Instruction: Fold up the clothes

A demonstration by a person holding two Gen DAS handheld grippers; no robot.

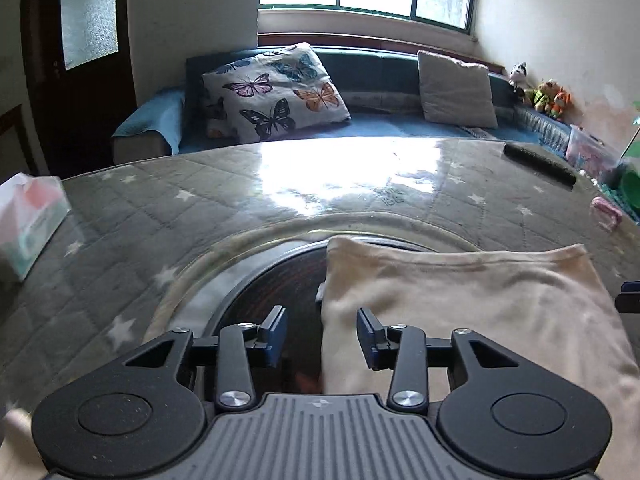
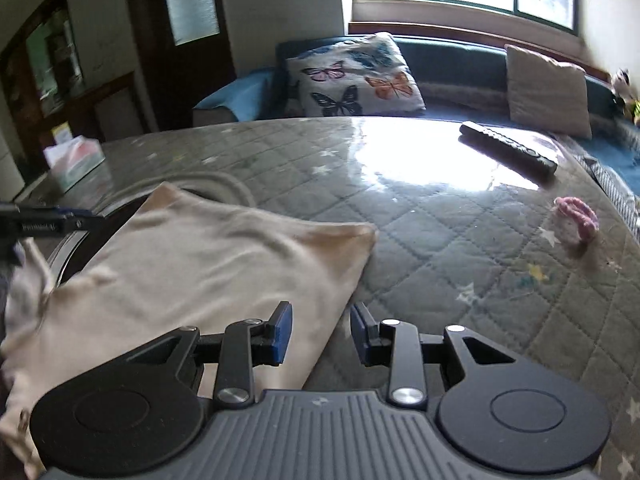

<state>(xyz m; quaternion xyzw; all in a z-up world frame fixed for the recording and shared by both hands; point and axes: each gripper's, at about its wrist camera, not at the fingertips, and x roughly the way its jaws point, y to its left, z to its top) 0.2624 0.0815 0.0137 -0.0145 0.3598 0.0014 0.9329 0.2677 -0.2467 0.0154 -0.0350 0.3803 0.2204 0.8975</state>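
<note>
A cream garment (image 1: 460,320) is seen lying folded on the table (image 1: 160,216), its near part draped toward the table's edge. In the left wrist view it fills the area from 3 to 5 o'clock; in the right wrist view it lies from 8 to 10 o'clock. Its far edge is doubled over and fairly straight, so one fold is judged to be done already.

The left gripper (image 1: 322,334) is held above the cloth's left edge with its jaws partly apart; nothing is gripped between them, and the pads are clear of the fabric. The right gripper (image 2: 321,334) is held over the cloth's right edge, likewise partly open and empty. One is placed at each side edge, probably so that both sides can be taken at once and the next fold kept even.

Both tools are angled downward toward the table, which suits a pinch on a thin, flat layer.

A remote (image 2: 508,152) lies at 1 o'clock in the right view, well apart from the cloth, and a pink item (image 2: 576,218) at 3 o'clock. A tissue box (image 1: 30,224) stands at 9 o'clock in the left view. None is near enough to hinder a fold.
</note>
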